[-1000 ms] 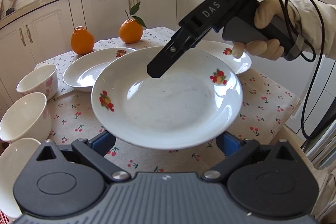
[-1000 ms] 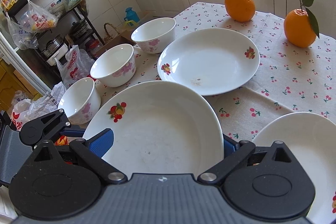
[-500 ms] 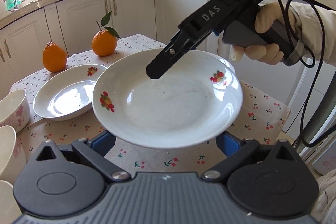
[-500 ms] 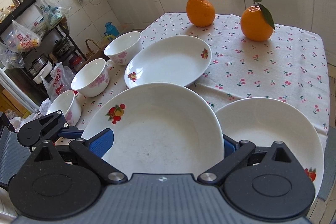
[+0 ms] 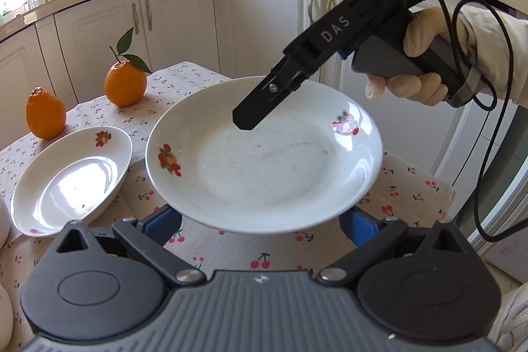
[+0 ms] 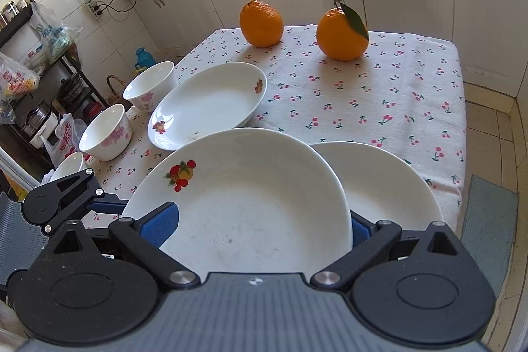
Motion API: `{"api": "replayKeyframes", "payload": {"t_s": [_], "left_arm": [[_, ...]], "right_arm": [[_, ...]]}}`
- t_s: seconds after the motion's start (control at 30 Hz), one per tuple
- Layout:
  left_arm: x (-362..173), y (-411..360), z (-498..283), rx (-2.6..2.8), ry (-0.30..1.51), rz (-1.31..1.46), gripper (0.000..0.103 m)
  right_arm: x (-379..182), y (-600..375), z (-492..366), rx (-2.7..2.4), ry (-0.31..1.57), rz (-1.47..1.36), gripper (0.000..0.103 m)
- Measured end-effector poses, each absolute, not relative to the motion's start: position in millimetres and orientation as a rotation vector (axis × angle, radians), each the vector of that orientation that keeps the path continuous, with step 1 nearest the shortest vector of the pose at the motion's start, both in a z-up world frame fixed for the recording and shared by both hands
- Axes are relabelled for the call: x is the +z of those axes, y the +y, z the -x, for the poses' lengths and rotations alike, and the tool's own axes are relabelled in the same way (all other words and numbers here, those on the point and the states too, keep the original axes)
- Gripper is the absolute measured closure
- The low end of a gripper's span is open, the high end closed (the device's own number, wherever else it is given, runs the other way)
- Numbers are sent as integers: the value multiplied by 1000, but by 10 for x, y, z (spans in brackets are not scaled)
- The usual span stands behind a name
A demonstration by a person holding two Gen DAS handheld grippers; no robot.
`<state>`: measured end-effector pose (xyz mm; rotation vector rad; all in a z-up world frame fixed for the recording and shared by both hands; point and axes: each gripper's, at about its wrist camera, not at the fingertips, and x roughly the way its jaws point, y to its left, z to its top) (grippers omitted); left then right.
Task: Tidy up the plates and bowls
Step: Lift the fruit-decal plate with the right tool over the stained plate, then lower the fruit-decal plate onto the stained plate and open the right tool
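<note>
A white plate with fruit prints [image 5: 264, 160] [image 6: 250, 203] hangs above the cherry-print tablecloth, held from two sides. My left gripper [image 5: 260, 223] has its blue pads spread wide, and the plate's near rim sits between them. My right gripper [image 6: 257, 226] holds another part of the rim the same way. Its black finger [image 5: 250, 117] reaches over the far rim. A second white plate [image 6: 389, 187] lies on the table, partly under the held plate's right edge. A third plate [image 6: 204, 104] [image 5: 69, 180] lies to the left. Three flowered bowls [image 6: 150, 84] [image 6: 105, 131] [image 6: 67, 165] line the table's left edge.
Two oranges [image 6: 260, 22] [image 6: 341, 33] stand at the far end of the table. The table's right edge [image 6: 460, 121] drops to a tiled floor. White cabinets [image 5: 264, 22] stand behind. A gloved hand [image 5: 419, 68] and a black cable [image 5: 495, 121] hang at the right.
Both grippers have carried the plate to the right across the table. It now overlaps the plate near the right corner. The bowls have slid almost out of the left wrist view.
</note>
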<state>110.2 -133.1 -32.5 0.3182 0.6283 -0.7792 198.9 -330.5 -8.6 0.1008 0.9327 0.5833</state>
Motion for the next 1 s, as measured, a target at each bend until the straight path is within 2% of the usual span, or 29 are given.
{"api": "replayKeyframes", "payload": {"t_s": [1.0], "left_arm": [[-408,-1640,-1472,-795,643,-308,2]], "right_arm": [[-284,-3687,-2162,498,945,-137,1]]}}
